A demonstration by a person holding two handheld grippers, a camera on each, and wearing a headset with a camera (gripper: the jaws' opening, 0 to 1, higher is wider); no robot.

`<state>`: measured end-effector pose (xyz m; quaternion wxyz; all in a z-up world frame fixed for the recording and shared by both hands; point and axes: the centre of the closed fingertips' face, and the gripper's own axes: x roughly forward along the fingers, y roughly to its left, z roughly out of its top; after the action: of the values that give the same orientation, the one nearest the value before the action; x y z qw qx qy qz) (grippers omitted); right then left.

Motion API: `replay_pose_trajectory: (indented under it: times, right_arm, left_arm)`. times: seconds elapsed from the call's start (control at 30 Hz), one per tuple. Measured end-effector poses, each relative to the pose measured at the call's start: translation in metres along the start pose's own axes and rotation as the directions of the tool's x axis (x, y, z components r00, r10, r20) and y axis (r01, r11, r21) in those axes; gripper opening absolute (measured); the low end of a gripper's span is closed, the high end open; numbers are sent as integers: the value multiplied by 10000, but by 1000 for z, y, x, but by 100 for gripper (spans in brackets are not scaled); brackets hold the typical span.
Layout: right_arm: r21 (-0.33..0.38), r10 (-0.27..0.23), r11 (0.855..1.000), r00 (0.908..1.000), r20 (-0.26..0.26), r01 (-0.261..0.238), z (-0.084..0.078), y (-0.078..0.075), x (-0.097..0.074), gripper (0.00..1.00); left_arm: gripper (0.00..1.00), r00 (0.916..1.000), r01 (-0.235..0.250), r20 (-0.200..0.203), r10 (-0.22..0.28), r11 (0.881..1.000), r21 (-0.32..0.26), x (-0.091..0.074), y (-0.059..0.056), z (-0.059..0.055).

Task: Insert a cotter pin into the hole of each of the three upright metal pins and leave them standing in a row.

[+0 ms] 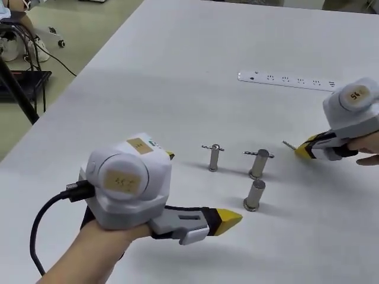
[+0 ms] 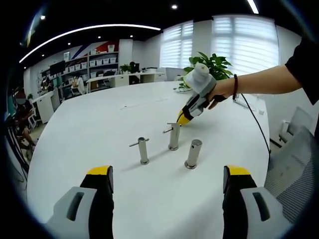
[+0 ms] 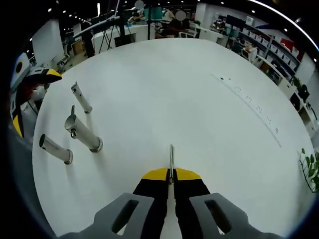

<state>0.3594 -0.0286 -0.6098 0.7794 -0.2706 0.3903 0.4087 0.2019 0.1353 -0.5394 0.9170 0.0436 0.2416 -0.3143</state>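
We clench a cotter pin [image 1: 288,145] in our right gripper [image 1: 302,149] at the frame's right edge, apart from the bare metal pin [image 1: 255,195] at centre, while our left gripper [image 2: 168,172] gapes.

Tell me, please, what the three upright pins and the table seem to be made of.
The three upright pins look like bare steel or similar metal: grey, smooth, softly shiny. The table looks like matte white laminate, though its plain surface leaves that open.

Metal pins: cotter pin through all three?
No: the nearest metal pin is bare, while the rear left metal pin and the rear right metal pin each carry a cotter pin.
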Motion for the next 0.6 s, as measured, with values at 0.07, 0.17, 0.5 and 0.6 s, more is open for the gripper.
replay_pose_trajectory:
  times: [0.07, 0.17, 0.5, 0.6]
  right_arm:
    - [-9, -17, 10000, 10000, -36, 17, 0, 0, -1, 0]
    - [-148, 113, 9998, 9998, -148, -116, -1, 2, -1, 0]
    - [-828, 70, 9965, 9999, 77, -63, 5, 8, -7, 0]
    - [-1050, 40, 9945, 9996, 273, -11, 11, 9, -11, 0]
  left_arm:
    - [90, 10000, 5, -33, -5, 10000, 18, 0, 0, -1]
    - [90, 10000, -3, -69, 3, 10000, 40, 0, 0, -1]
    - [88, 9998, -35, 210, 38, 9999, -125, -1, 1, 3]
    - [86, 9999, 12, 168, -10, 9999, -116, -1, 1, 3]
